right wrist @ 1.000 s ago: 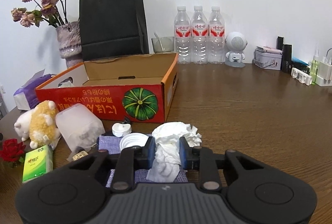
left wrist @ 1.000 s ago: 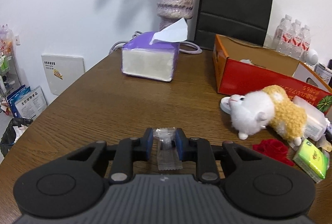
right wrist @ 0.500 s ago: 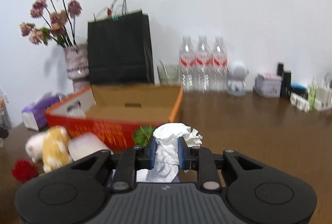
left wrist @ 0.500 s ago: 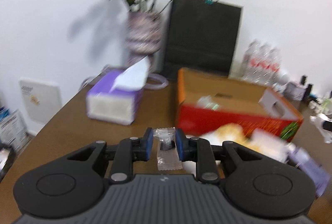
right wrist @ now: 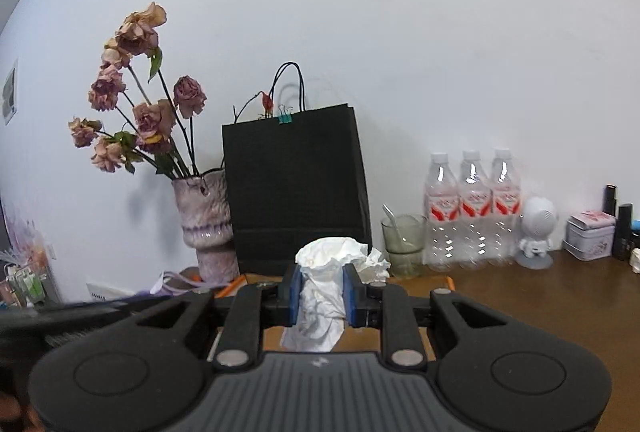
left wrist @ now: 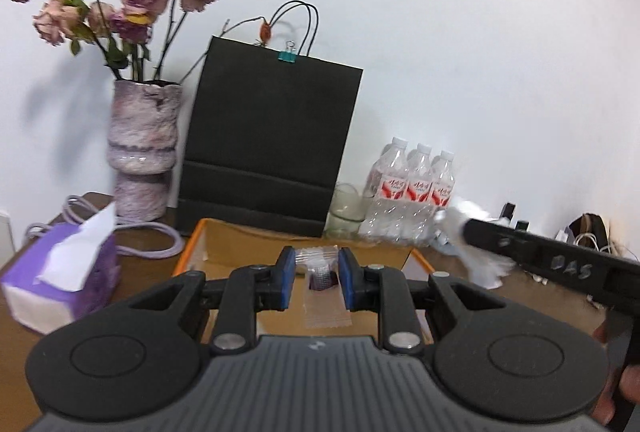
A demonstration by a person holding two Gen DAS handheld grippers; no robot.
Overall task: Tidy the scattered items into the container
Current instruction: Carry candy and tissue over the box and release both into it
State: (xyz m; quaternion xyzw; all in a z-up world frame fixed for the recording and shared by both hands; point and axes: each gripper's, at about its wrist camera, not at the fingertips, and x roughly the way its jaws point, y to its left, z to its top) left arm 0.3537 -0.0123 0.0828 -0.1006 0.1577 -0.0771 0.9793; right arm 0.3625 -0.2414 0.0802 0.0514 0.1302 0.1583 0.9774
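Note:
My left gripper is shut on a clear candy wrapper with a dark sweet inside, held above the open cardboard box with the orange rim. In the right wrist view my right gripper is shut on a crumpled white tissue, raised over the box's near part. The left wrist view also shows the right gripper's black body coming in from the right with the tissue at its tip.
Behind the box stand a black paper bag, a vase of dried roses, a glass cup and three water bottles. A purple tissue box sits at left. A small white figure and a tin stand at right.
Both grippers have risen from the tabletop and moved over the box, each keeping its load. The plush toy and other loose items have dropped out of view.

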